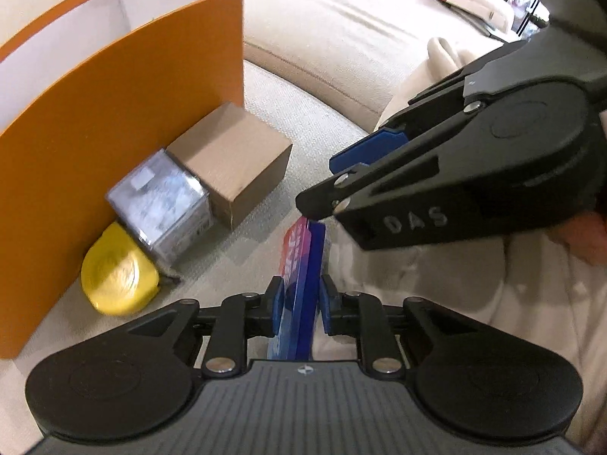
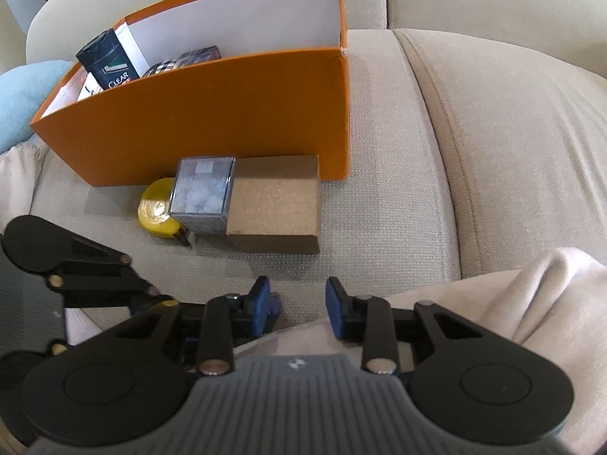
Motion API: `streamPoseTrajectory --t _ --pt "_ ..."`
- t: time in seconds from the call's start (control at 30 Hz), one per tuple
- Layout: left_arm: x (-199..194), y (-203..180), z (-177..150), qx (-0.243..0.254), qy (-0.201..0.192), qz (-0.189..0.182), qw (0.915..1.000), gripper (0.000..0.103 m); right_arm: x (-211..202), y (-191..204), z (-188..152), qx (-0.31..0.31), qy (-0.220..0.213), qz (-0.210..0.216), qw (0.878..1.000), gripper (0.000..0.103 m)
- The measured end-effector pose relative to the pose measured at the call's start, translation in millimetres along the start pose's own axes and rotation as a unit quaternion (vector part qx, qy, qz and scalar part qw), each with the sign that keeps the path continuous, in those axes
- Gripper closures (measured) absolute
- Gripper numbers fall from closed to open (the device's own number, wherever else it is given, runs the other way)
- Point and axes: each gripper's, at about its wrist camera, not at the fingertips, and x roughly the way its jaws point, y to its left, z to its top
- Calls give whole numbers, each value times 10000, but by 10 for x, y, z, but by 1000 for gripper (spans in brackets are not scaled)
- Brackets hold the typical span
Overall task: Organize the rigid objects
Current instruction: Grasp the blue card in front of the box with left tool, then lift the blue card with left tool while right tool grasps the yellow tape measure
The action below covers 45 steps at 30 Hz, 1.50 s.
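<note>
In the left wrist view, a thin blue and red box (image 1: 299, 284) is clamped on edge by the left hand-held gripper (image 1: 299, 303) above the sofa (image 1: 341, 38). An orange box (image 1: 114, 113) stands at the left (a brown box (image 1: 235, 159), a silvery cube (image 1: 163, 204) and a yellow tape measure (image 1: 117, 273) lie against it).

In the right wrist view, the right hand-held gripper (image 2: 297, 309) is seen narrowly parted, with nothing held between its pads.

Left gripper (image 1: 299, 305) clamped (fingers (image 1: 274, 305) nearly together) — right gripper (image 2: 298, 309) parted.
</note>
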Motion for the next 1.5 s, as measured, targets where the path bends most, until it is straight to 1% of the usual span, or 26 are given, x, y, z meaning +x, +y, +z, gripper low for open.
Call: streamPoseTrajectory --t 0.1,0.23,0.33,0.43,0.5,0.53,0.6,0.67,0.7,0.77,0.8,0.83,0.9,1.03,1.1,1.17,1.23,1.27,1.43,1.47,1.5 --pt "59 -125 20 97 30 193 9998 82 2 7 0 -7 -12 -25 10000 70" --pt "13 -155 -30 -142 43 245 9996 87 5 17 -3 -41 -4 -57 10000 70" --pt "-119 -116 -147 -505 -54 312 9982 88 -3 24 -2 -51 -3 -74 10000 70" --pt "-339 -32 -306 -997 -246 299 9943 88 -10 53 -3 -95 1 -122 9999 70" --pt "-522 53 -432 -1367 -441 355 9890 88 -36 79 3 -141 -11 -138 9998 68" --pt "-589 172 -461 -1517 -514 386 9863 88 -52 92 11 -134 -18 -90 9999 68" --pt "-739 298 -569 -1891 -659 518 9784 88 -92 137 32 -95 -64 104 9999 68" --pt "-819 624 -571 -2136 -705 633 9723 88 -125 236 63 -151 -153 320 9993 68" --pt "-729 855 -561 -2251 -726 707 9690 88 -141 303 79 -244 -211 390 9987 68" --pt "-775 1025 -643 -2495 -772 840 9616 88 -164 488 118 -532 -329 554 9965 68" --pt "-750 1102 -617 -2613 -793 901 9578 88 -164 576 134 -663 -352 620 9953 68" --pt "-712 1191 -560 -2707 -810 945 9546 88 -149 675 154 -798 -349 680 9939 68" --pt "-737 1324 -640 -2924 -856 1033 9468 88 -89 868 188 -1056 -320 719 9913 68" --pt "-916 1549 -808 -3222 -979 1087 9353 88 96 1245 234 -1659 -338 498 9843 68" --pt "-904 1624 -839 -3332 -1018 1119 9307 88 222 1401 251 -1958 -315 224 9799 66" --pt "-826 1724 -855 -3439 -1030 1127 9265 88 352 1532 261 -2268 -246 -62 9736 60" --pt "-825 1801 -889 -3568 -1043 1089 9219 88 461 1620 267 -2511 -206 -322 9672 59" --pt "-764 1833 -882 -3615 -1053 1072 9202 88 511 1651 261 -2629 -190 -470 9635 58" --pt "-706 1939 -881 -3720 -1069 948 9172 88 715 1783 219 -3170 -124 -1137 9415 48" --pt "-695 1953 -876 -3730 -1054 938 9170 88 750 1794 217 -3201 -101 -1199 9397 46" --pt "-684 1964 -871 -3736 -1037 929 9171 88 777 1804 216 -3227 -95 -1258 9380 46"
